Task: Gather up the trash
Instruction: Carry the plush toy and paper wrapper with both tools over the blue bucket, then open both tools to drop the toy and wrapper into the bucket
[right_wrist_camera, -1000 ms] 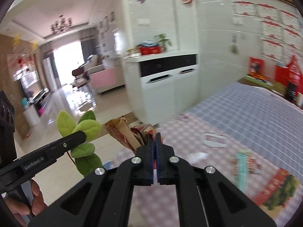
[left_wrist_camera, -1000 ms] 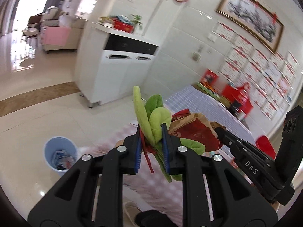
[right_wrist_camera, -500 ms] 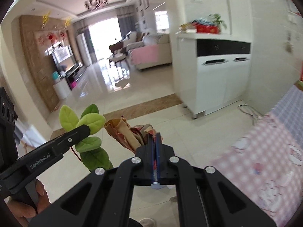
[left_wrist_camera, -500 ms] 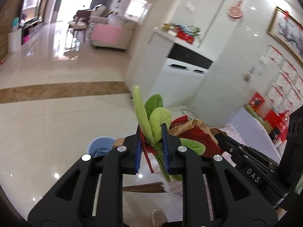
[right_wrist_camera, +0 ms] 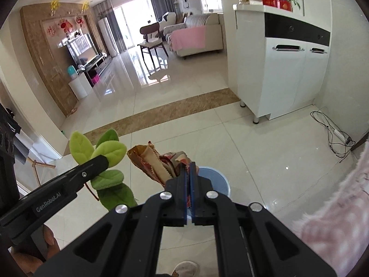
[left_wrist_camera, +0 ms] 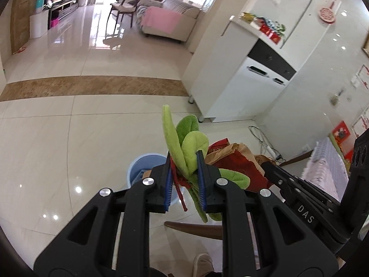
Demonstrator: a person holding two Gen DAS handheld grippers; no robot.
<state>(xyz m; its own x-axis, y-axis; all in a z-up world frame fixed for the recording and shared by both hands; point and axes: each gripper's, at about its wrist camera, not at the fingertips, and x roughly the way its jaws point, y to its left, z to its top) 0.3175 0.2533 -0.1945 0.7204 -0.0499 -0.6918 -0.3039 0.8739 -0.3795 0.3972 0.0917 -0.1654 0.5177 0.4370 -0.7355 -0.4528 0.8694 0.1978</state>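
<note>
Both grippers were loaded and held above the tiled floor (right_wrist_camera: 265, 152), with the blue bin (left_wrist_camera: 147, 166) standing on the floor directly beneath and ahead of them. The left gripper (left_wrist_camera: 184, 175) pinched a sprig of green fabric leaves (left_wrist_camera: 184, 143) by its red stem, the blue pads pressed against the leaves on either side; the right-wrist view showed the same leaves (right_wrist_camera: 103, 159) projecting past the left gripper's finger. The right gripper (right_wrist_camera: 189, 184) was nearly closed on a crumpled brown and red paper wrapper (right_wrist_camera: 159, 161), its jaws separated only by the thin material between them; the left-wrist view showed the wrapper (left_wrist_camera: 237, 161) just beside the leaves. The bin (right_wrist_camera: 214, 180) appeared partly hidden behind the right gripper, and some paper already lay inside it. Judged from this arrangement, both pieces had been picked up and carried to the bin, and what was left was the release of each piece over the opening; whether further trash was left elsewhere could not be told. Surroundings included a white cabinet (right_wrist_camera: 288, 76) on short legs, a tangle of cable with a power strip (right_wrist_camera: 334, 133) on the floor near the wall, the edge of a pink checked tablecloth (right_wrist_camera: 334, 207) at the right, and a sofa with a pink throw (left_wrist_camera: 166, 20) far off. Nothing stood between the grippers and the bin, though the two loads, held side by side, could foul each other on release.
</note>
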